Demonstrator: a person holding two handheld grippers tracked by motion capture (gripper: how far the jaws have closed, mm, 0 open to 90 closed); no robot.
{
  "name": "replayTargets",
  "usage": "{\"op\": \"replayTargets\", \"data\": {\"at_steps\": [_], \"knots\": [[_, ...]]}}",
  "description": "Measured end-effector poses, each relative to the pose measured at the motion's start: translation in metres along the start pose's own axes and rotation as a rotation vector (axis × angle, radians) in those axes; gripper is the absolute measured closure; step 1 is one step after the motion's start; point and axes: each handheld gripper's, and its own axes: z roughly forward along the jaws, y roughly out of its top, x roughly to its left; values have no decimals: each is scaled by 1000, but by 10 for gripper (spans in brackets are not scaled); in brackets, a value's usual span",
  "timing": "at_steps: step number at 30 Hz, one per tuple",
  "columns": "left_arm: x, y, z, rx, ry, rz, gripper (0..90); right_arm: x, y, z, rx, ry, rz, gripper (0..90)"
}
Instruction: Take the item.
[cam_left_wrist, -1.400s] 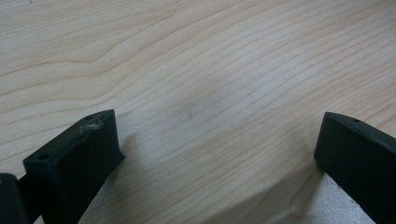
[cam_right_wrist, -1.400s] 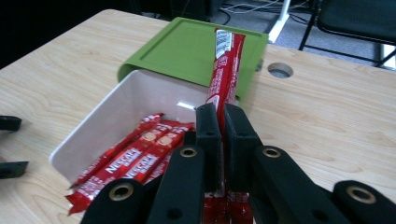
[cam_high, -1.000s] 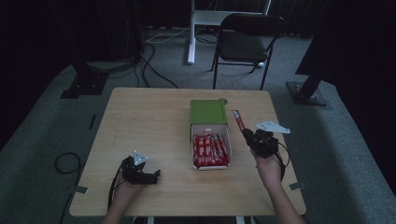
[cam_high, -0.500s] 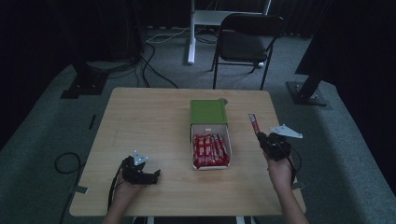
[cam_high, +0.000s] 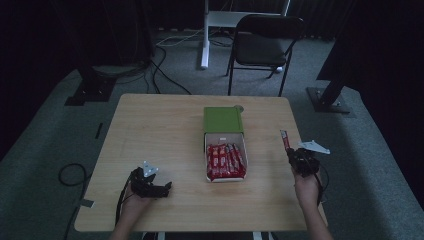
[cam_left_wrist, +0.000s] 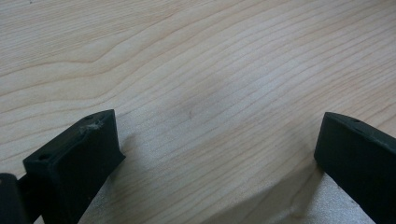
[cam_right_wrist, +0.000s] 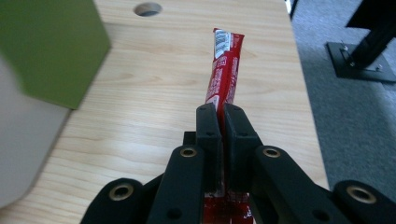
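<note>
A white box (cam_high: 243, 145) with a green lid (cam_high: 222, 120) lies at the middle of the table and holds several red snack sticks (cam_high: 226, 161). My right gripper (cam_high: 291, 154) hovers near the table's right edge, shut on one red snack stick (cam_high: 285, 139) that points away from me. In the right gripper view the stick (cam_right_wrist: 225, 70) juts out past the closed jaws of that gripper (cam_right_wrist: 221, 116), with the green lid (cam_right_wrist: 46, 46) to its left. My left gripper (cam_high: 162, 189) rests on the table at the front left, open. Bare wood lies between its jaws, around the gripper's midpoint (cam_left_wrist: 210, 154).
The wooden table (cam_high: 160, 130) has a round cable hole (cam_high: 239, 107) behind the box. A black folding chair (cam_high: 265, 40) stands beyond the far edge. Cables (cam_high: 70, 175) trail on the grey carpet at the left.
My right gripper has carried the red snack stick away from the box, out to the right and slightly nearer me. The left gripper has stayed still.
</note>
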Motion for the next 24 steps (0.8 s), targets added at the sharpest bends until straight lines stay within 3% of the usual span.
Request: {"op": "replayTargets", "data": {"at_steps": [13,24], "knots": [[0,0,0,0,0,0,10,-24,-30,15,67,-64,32,857],[0,0,0,0,0,0,10,-28,-50,24,142,-62,29,857]]}}
